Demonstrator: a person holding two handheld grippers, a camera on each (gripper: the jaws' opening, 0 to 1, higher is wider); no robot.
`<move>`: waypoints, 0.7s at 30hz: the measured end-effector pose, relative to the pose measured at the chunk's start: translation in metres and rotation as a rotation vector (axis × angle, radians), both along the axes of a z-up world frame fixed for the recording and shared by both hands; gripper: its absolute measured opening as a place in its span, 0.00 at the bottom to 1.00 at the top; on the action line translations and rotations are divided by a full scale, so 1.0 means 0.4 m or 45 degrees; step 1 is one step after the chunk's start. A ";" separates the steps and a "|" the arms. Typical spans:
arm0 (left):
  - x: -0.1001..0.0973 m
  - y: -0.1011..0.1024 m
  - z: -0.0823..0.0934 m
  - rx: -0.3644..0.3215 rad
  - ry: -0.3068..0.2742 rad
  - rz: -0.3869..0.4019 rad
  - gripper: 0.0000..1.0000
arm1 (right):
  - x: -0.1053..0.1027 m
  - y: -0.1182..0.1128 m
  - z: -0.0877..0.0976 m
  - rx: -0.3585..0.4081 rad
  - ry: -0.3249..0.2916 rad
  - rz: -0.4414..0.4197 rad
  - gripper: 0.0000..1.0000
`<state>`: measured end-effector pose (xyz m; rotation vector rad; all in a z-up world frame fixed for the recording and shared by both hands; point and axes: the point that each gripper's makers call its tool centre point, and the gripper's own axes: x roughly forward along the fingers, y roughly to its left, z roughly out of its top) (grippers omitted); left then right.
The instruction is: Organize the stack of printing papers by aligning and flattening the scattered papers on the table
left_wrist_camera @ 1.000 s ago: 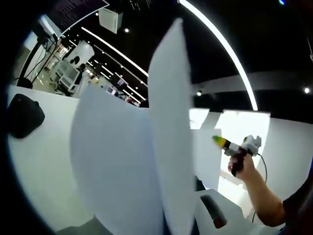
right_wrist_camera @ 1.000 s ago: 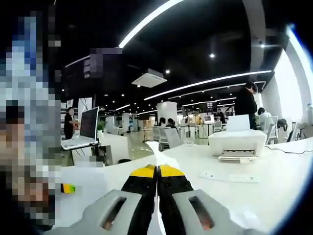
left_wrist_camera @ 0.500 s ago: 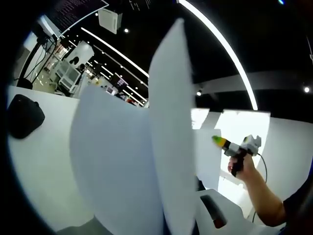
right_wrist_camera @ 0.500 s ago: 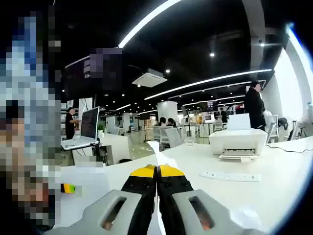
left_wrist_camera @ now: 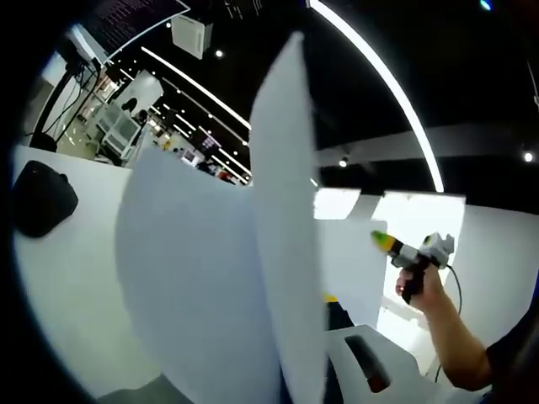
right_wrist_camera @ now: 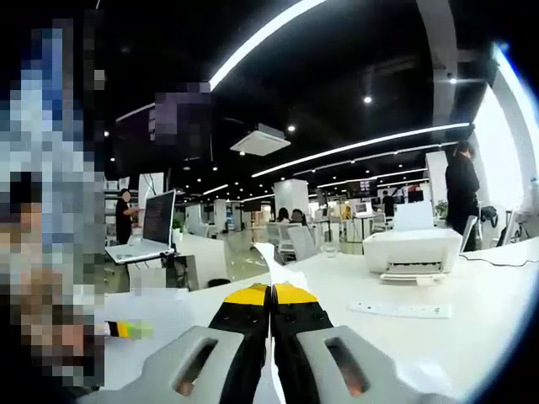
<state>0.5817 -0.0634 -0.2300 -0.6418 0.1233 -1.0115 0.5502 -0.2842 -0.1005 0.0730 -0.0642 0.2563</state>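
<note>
In the left gripper view, white papers (left_wrist_camera: 210, 286) stand on edge up the centre of the frame, one sheet curving toward the top, and they hide this gripper's fingers, so I cannot tell their state. At the right of that frame a hand (left_wrist_camera: 418, 282) holds the right gripper (left_wrist_camera: 379, 238) above the white worktop (left_wrist_camera: 67, 278), with a dark pouch (left_wrist_camera: 38, 198) at the left edge. In the right gripper view, the yellow-tipped fingers (right_wrist_camera: 248, 296) at lower centre are pressed together on a thin paper edge (right_wrist_camera: 271, 265), with a white printer (right_wrist_camera: 413, 251) at the right and a laptop (right_wrist_camera: 152, 229) at the left.

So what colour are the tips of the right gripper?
Yellow, over black; the right gripper shows them best in the right gripper view.
</note>
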 end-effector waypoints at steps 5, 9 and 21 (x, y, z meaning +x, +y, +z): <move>0.000 -0.001 0.000 0.002 -0.002 0.003 0.06 | -0.012 0.015 0.032 -0.002 -0.032 0.023 0.00; 0.000 -0.003 -0.001 0.006 -0.006 0.004 0.06 | -0.023 0.031 0.054 -0.019 -0.050 0.043 0.00; -0.001 -0.003 -0.002 0.009 -0.006 0.004 0.06 | -0.063 0.077 0.119 -0.048 -0.116 0.098 0.00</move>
